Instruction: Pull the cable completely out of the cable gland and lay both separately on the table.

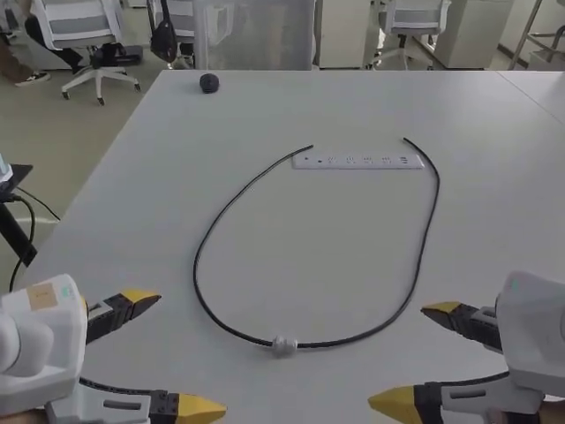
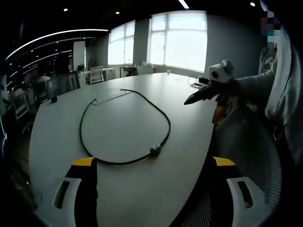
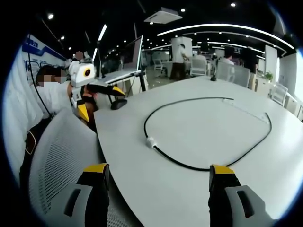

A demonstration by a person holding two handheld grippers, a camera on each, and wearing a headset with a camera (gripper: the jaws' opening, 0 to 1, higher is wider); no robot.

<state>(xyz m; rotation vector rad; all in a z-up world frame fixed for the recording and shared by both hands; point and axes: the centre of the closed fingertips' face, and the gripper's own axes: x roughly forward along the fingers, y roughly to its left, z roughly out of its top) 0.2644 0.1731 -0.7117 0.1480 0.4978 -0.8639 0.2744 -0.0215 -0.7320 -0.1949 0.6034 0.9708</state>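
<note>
Two tools hover at the near edge of the table (image 1: 318, 256), jaws spread wide and empty: left tool (image 1: 185, 353), right tool (image 1: 402, 355). Between them the white cable gland (image 1: 283, 344) sits threaded on the black cable (image 1: 212, 221), which loops toward the far power strip (image 1: 357, 161). Likely risks: pulling the cable without pinning the gland drags the whole loop, and the small gland may slip off the near edge.

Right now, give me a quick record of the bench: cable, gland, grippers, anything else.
cable: black, open loop on table, ends by power strip
cable gland: pale, threaded on cable at the loop's near side
left gripper: open, empty
right gripper: open, empty
other: small dark object, far table edge
</note>
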